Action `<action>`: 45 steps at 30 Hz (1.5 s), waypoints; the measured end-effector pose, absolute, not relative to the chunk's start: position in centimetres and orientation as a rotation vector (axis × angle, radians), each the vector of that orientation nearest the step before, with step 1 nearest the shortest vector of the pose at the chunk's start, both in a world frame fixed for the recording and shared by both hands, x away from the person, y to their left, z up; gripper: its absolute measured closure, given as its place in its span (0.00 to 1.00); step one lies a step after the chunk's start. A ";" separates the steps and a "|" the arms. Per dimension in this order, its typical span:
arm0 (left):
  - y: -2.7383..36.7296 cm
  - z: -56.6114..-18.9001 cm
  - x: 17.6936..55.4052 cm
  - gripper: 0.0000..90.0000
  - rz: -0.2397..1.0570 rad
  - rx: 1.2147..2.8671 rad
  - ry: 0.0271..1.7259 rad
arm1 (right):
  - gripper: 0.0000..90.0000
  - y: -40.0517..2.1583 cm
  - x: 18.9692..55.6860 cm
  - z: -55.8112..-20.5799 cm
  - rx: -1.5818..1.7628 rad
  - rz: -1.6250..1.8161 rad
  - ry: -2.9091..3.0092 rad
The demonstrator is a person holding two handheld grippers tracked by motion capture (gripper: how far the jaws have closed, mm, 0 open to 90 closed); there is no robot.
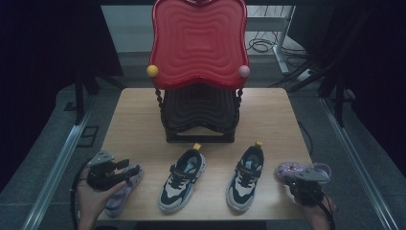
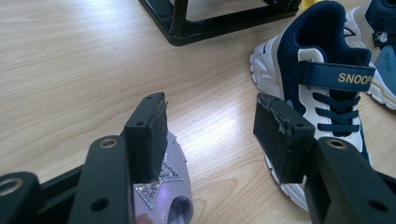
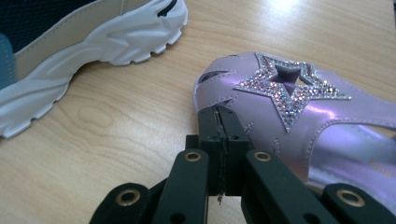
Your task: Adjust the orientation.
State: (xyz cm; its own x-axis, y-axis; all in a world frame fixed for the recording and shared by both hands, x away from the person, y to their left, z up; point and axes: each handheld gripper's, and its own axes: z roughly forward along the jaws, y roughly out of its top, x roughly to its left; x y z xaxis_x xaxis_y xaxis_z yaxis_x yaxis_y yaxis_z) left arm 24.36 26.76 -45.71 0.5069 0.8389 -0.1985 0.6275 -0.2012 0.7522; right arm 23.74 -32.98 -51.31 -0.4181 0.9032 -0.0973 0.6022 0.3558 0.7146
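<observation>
While over the purple sandals, left tongs [image 2: 210,128] wide apart and empty, right tongs [image 3: 223,135] closed, gripping nothing.

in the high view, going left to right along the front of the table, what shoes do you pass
Left purple sandal → left navy sneaker → right navy sneaker → right purple sandal.

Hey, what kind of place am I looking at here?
Probably a staged recording booth, not a home: a small wooden table ringed by dark curtains, loose cables on the floor behind, and children's sneakers set before a red-topped shoe rack.
</observation>
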 end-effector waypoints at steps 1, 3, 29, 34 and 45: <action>26.8 -45.7 24.4 0.50 0.323 1.924 1.207 | 1.00 -32.9 23.8 -51.3 1.302 0.823 2.139; 26.8 -45.7 24.4 0.50 0.324 1.924 1.208 | 1.00 -32.6 24.0 -51.3 1.303 0.812 2.133; 26.8 -46.0 24.5 0.49 0.316 1.934 1.216 | 1.00 -29.5 27.6 -51.9 1.392 0.729 1.999; 26.8 -46.0 24.5 0.49 0.316 1.934 1.219 | 1.00 -29.2 28.7 -52.2 1.395 0.705 1.962; 26.7 -46.2 24.6 0.49 0.312 1.940 1.217 | 1.00 -28.8 29.0 -52.2 1.377 0.661 1.936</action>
